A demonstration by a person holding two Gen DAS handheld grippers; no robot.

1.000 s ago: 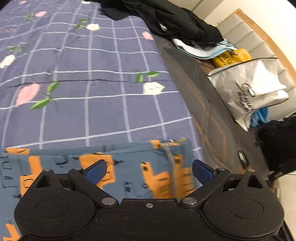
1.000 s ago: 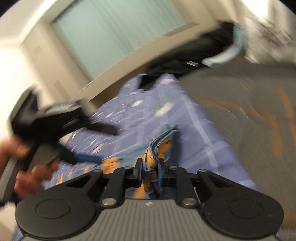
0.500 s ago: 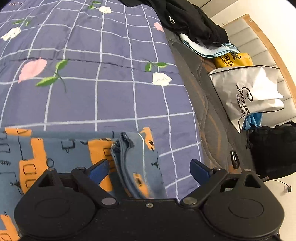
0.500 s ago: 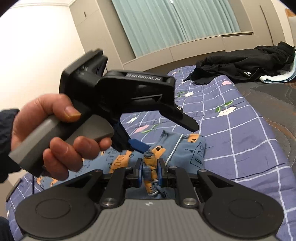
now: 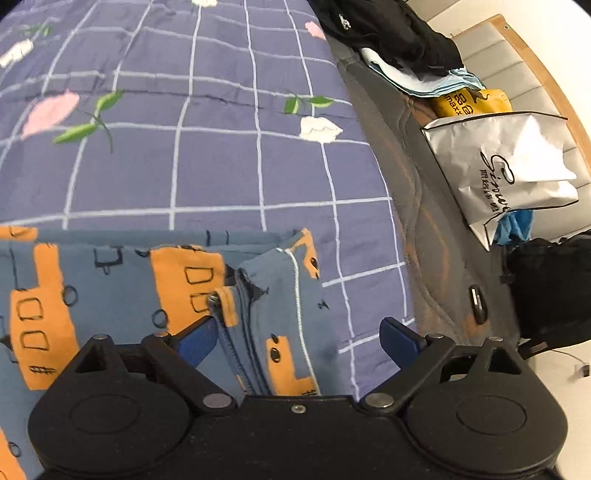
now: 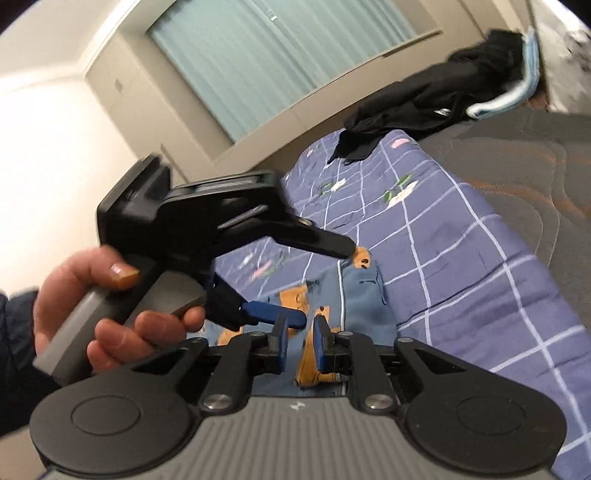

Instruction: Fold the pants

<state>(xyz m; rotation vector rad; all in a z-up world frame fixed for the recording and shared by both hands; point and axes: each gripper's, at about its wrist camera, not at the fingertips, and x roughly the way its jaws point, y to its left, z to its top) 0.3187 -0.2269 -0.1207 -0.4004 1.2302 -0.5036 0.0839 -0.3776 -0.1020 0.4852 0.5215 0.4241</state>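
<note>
The blue pants [image 5: 122, 280] with orange blocks lie on the purple checked quilt [image 5: 184, 147]. A folded-over flap with a white seam [image 5: 280, 295] rests on top at their right end. My left gripper [image 5: 299, 338] is open and hovers over that flap. In the right wrist view the pants [image 6: 360, 295] lie just ahead of my right gripper [image 6: 300, 341]. Its jaws stand slightly apart, with an orange fold of cloth [image 6: 312, 365] loose between them. The left gripper [image 6: 229, 229], held in a hand, is close on the left.
Black clothes [image 5: 388, 33] and light blue fabric are piled at the quilt's far end. A white shopping bag [image 5: 506, 173], a yellow pack [image 5: 469, 103] and a black bag [image 5: 550, 291] line the headboard on the right. A grey mattress strip [image 5: 424, 229] runs beside the quilt.
My right gripper has carried the pants end over and its jaws have parted, letting go of the cloth. The flap now lies on the pants. The left gripper stayed open.
</note>
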